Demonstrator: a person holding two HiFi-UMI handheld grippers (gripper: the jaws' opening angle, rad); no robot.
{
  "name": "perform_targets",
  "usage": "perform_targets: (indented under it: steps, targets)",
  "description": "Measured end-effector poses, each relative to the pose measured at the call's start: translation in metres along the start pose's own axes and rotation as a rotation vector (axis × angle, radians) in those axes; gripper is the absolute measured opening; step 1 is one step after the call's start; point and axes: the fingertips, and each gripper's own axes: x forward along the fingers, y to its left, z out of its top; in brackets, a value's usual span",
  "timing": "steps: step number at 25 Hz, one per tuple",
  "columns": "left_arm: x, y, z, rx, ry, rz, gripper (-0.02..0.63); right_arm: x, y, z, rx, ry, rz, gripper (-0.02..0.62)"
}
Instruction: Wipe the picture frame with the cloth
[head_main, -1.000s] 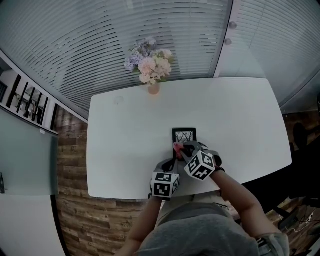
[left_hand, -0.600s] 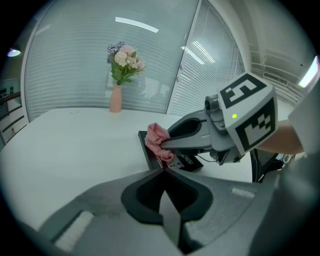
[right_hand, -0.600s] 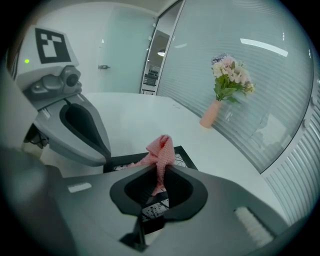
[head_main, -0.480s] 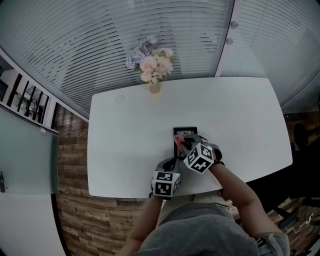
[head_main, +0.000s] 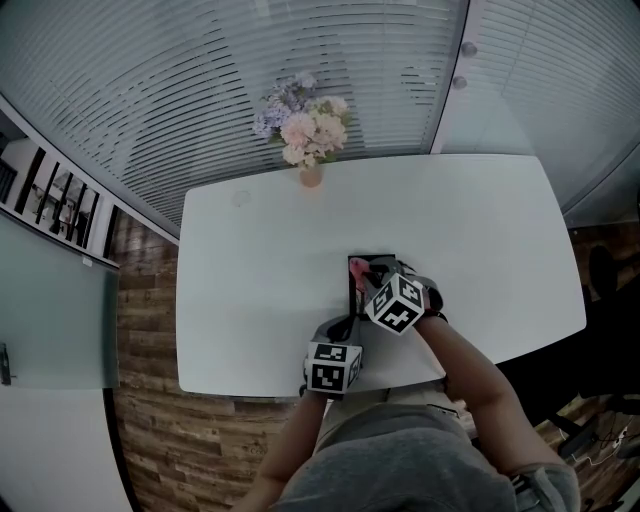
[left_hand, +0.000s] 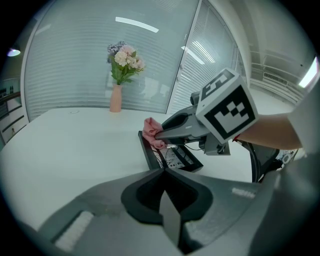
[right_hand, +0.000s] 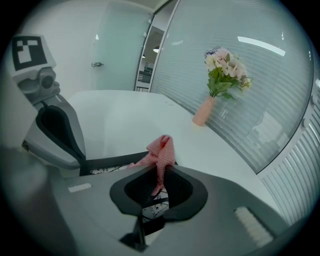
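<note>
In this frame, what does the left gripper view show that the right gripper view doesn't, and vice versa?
Only the left gripper view: the right tool from outside, its tip pinching the small pink cloth by the black picture frame, the person's forearm, and the left tool, jaws together and empty. Only the right gripper view: the cloth between the right tool's own jaws, the left tool's body, a frosted glass door. Both: cloth, frame, pink vase of flowers, white table.
</note>
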Motion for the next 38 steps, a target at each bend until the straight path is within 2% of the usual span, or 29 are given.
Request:
perform_targets:
  steps: [10,17,21,27,38]
  targets:
    - [0.000,0.001,0.001,0.008,-0.004,0.005,0.003,0.006,-0.010,0.002,0.022,0.013,-0.024,0.044]
    - [0.000,0.001,0.001,-0.018,0.003,-0.006,0.003,0.005,-0.011,0.002,0.041,0.011,-0.029,0.044]
    - [0.000,0.000,0.000,-0.021,0.003,-0.003,0.003,0.001,-0.010,0.003,0.050,-0.015,-0.040,0.044]
    - [-0.001,0.001,0.001,-0.021,-0.006,0.014,0.003,-0.024,-0.006,0.018,0.099,-0.106,-0.034,0.044]
    - [-0.001,0.002,0.000,-0.022,-0.010,0.031,0.003,-0.073,0.012,0.021,0.093,-0.177,0.013,0.044]
